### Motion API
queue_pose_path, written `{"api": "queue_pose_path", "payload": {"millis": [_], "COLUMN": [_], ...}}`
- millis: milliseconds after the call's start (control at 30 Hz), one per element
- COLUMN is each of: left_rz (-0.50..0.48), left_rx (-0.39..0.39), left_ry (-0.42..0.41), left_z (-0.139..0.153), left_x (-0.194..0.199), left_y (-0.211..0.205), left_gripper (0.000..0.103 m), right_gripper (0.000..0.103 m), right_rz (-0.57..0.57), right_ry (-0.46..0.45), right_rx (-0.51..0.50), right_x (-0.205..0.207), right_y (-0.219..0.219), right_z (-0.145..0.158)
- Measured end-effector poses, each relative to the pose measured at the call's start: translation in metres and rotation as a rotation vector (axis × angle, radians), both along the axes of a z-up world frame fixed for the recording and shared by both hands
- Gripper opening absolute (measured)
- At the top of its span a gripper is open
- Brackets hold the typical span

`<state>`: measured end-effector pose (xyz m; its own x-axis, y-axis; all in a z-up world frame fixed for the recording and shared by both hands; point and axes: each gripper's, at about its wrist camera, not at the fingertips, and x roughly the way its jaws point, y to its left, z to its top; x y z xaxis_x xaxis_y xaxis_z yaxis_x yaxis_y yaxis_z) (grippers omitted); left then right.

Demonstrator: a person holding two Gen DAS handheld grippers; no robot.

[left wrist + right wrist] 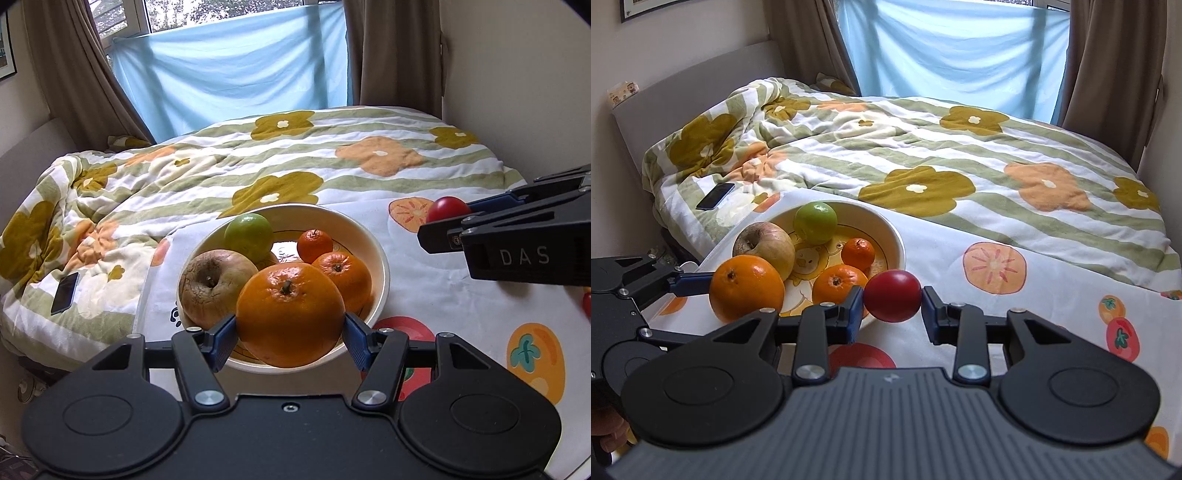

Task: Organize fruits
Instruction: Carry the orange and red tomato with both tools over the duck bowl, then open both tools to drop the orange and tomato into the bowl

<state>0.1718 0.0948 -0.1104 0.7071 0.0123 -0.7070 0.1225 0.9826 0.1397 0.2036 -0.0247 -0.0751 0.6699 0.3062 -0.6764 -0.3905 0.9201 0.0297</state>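
Left wrist: left gripper [290, 334] clamps dimpled round orange [290, 314]; glossy bowl [382, 266] beneath.

Three round orange citrus fruits: one large orange [290, 314] at lower centre of the left wrist frame, one medium orange [345, 277] and one small mandarin [314, 245] right of centre. One wrinkled brownish apple [214, 288] left of centre. One round green fruit [248, 233] above it. One smooth red round fruit [893, 295] at centre of the right wrist frame. One cream ceramic bowl [380, 258]. One dark flat phone [65, 292] at left. Two black tongs: the left tongs [290, 338] and the right tongs [892, 314].
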Motion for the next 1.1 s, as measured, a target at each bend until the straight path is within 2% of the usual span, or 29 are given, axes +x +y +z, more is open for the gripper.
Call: {"api": "queue_pose_path", "payload": {"millis": [433,467,600,867,1100], "left_rz": [-0.069,-0.069,-0.071,-0.046,-0.029], "left_rx": [0.025,0.021,0.02,-0.021,-0.035], "left_ry": [0.061,0.062,0.004,-0.012,-0.001], "left_z": [-0.02,-0.021,-0.01,0.002,0.0], "left_x": [0.024,0.023,0.018,0.022,0.022], "left_y": [0.007,0.008,0.012,0.027,0.038], "left_gripper": [0.067,0.069,0.089,0.09,0.09], "right_gripper": [0.049,0.049,0.049,0.048,0.048], "right_rz": [0.013,0.015,0.027,0.06,0.036], "right_ry": [0.011,0.01,0.012,0.022,0.038], "right_rx": [-0.043,-0.048,-0.063,-0.081,-0.087], "right_x": [0.032,0.034,0.04,0.053,0.071], "right_y": [0.032,0.034,0.041,0.059,0.064], "right_z": [-0.013,-0.013,-0.014,-0.02,-0.035]}}
